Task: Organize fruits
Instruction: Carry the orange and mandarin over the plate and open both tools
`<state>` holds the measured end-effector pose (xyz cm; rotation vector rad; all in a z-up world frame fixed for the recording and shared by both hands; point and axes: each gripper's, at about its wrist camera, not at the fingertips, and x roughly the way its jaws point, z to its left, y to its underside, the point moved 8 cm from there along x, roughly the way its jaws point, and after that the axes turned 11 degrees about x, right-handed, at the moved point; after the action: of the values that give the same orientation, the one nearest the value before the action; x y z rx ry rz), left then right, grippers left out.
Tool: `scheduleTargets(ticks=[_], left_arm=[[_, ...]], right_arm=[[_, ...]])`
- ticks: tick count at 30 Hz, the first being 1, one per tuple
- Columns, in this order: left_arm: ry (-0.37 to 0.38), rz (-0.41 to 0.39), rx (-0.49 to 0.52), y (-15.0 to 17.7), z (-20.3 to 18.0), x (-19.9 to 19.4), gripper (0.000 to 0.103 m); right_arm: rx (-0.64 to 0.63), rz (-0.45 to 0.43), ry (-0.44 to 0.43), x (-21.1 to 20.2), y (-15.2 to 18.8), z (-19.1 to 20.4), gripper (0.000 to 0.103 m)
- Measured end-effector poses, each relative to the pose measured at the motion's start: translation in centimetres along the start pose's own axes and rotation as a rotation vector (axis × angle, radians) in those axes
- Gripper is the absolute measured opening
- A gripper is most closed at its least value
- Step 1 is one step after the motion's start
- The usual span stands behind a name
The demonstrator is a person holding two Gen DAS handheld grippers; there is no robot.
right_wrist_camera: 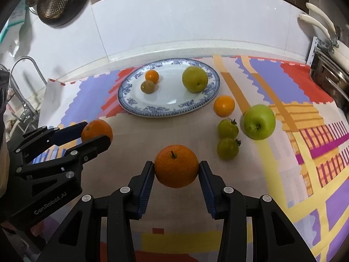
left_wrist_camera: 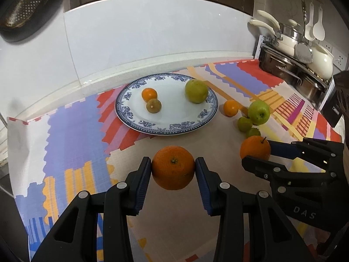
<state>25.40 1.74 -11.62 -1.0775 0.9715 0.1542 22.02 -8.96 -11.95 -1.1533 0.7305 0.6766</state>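
Note:
My left gripper [left_wrist_camera: 173, 167] is shut on a large orange [left_wrist_camera: 173, 167], held above the patterned mat. My right gripper [right_wrist_camera: 176, 169] is shut on a second large orange [right_wrist_camera: 176, 166]; it shows in the left wrist view [left_wrist_camera: 255, 148] too. The blue-rimmed white plate [left_wrist_camera: 174, 124] holds a small orange [left_wrist_camera: 149, 94], a brownish round fruit [left_wrist_camera: 153, 106] and a yellow-green apple [left_wrist_camera: 196, 91]. On the mat right of the plate lie a small orange [right_wrist_camera: 224, 106], a green apple [right_wrist_camera: 259, 122] and two small green tomatoes [right_wrist_camera: 227, 128] [right_wrist_camera: 227, 151].
A rack of pots and pans [left_wrist_camera: 292, 65] stands at the back right with ladles hanging above. A white tiled wall [left_wrist_camera: 141, 39] runs behind the plate. A metal rack [right_wrist_camera: 21, 91] is at the far left. A strainer [right_wrist_camera: 54, 0] hangs top left.

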Motion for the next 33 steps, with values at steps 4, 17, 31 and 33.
scheduleTargets(ticks=[4, 17, 31, 33], left_arm=[[-0.028, -0.011, -0.021, -0.4, 0.0, -1.0, 0.041], [-0.120, -0.039, -0.103, -3.4, 0.3, -3.2, 0.041], [-0.170, -0.055, -0.102, -8.8, 2.0, -1.6, 0.041], [-0.175, -0.053, -0.104, -9.3, 2.5, -1.2, 0.041]], right_arm=[[-0.022, -0.016, -0.022, -0.7, -0.8, 0.1, 0.043], [-0.114, -0.065, -0.111, -2.4, -4.6, 0.3, 0.043], [-0.216, -0.079, -0.160, -0.9, -10.9, 0.8, 0.043], [-0.225, -0.078, -0.158, -0.4, -11.7, 1.0, 0.043]])
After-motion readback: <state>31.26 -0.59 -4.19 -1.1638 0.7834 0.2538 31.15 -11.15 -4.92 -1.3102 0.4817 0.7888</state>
